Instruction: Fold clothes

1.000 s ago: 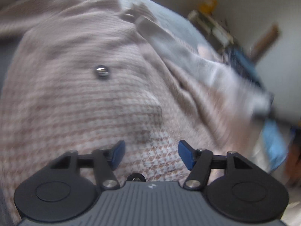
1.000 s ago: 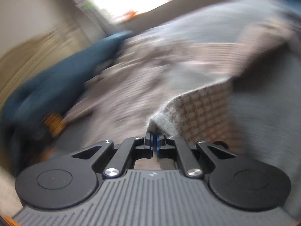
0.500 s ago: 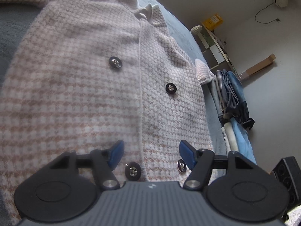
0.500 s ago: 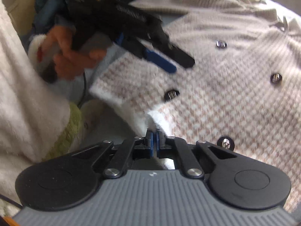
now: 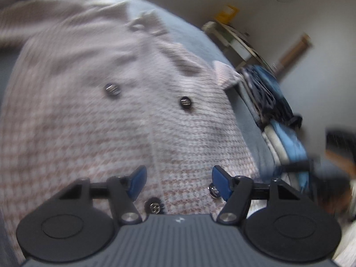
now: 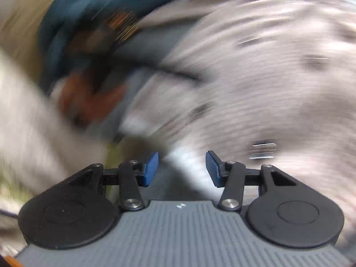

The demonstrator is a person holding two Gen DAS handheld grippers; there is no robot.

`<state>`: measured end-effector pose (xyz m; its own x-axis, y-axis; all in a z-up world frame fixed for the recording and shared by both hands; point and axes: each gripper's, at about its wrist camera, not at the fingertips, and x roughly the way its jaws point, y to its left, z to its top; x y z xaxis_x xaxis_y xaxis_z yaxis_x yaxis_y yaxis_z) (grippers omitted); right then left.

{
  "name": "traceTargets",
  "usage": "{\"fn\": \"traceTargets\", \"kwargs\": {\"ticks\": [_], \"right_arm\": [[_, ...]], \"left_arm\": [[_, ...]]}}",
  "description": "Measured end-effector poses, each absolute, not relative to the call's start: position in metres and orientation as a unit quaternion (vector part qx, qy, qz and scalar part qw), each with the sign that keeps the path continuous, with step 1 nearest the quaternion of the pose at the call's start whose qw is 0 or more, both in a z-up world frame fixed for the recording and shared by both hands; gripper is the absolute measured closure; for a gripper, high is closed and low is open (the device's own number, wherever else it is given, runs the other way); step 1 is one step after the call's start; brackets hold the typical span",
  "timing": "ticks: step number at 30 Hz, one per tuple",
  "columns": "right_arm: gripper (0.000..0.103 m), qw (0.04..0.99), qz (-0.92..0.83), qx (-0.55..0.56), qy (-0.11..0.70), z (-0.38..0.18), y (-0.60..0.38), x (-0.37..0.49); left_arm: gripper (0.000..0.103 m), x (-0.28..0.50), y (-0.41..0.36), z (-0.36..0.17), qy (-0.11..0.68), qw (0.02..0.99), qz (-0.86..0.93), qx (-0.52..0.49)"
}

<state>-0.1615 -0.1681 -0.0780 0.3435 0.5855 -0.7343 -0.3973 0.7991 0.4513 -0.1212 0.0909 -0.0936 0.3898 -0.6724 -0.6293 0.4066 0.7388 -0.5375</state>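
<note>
Pink-and-white checked wool, a buttoned coat [image 5: 111, 115], lies spread flat on a grey-blue bed [image 5: 195, 37]; the left gripper [image 5: 176, 181] hovers over its near hem with jaws apart, holding nothing; the right gripper [image 6: 182, 170], in a blurred view, is opening its jaws just above the coat's near corner, its pads clear of the cloth; folded clothes [image 5: 269, 102] sit stacked at the far right.

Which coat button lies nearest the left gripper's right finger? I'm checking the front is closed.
The shiny button right beside the right blue finger; the other low button sits mid-gap, and two more lie farther up the houndstooth coat.
</note>
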Motion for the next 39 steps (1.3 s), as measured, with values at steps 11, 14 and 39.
{"fn": "traceTargets", "kwargs": {"ticks": [11,14,39], "right_arm": [[0.065,0.795,0.178,0.065,0.577,-0.11,-0.237,-0.182],[0.066,0.774,0.185,0.035,0.604,-0.112,-0.234,-0.183],[0.063,0.883,0.144,0.022,0.446,-0.039,-0.203,0.1]], "left_arm": [[0.04,-0.161,0.014,-0.122,0.453,0.79,-0.403,0.092],[0.04,-0.154,0.019,-0.108,0.456,0.788,-0.405,0.082],[0.039,-0.055,-0.003,-0.12,0.445,0.817,-0.366,0.018]]}}
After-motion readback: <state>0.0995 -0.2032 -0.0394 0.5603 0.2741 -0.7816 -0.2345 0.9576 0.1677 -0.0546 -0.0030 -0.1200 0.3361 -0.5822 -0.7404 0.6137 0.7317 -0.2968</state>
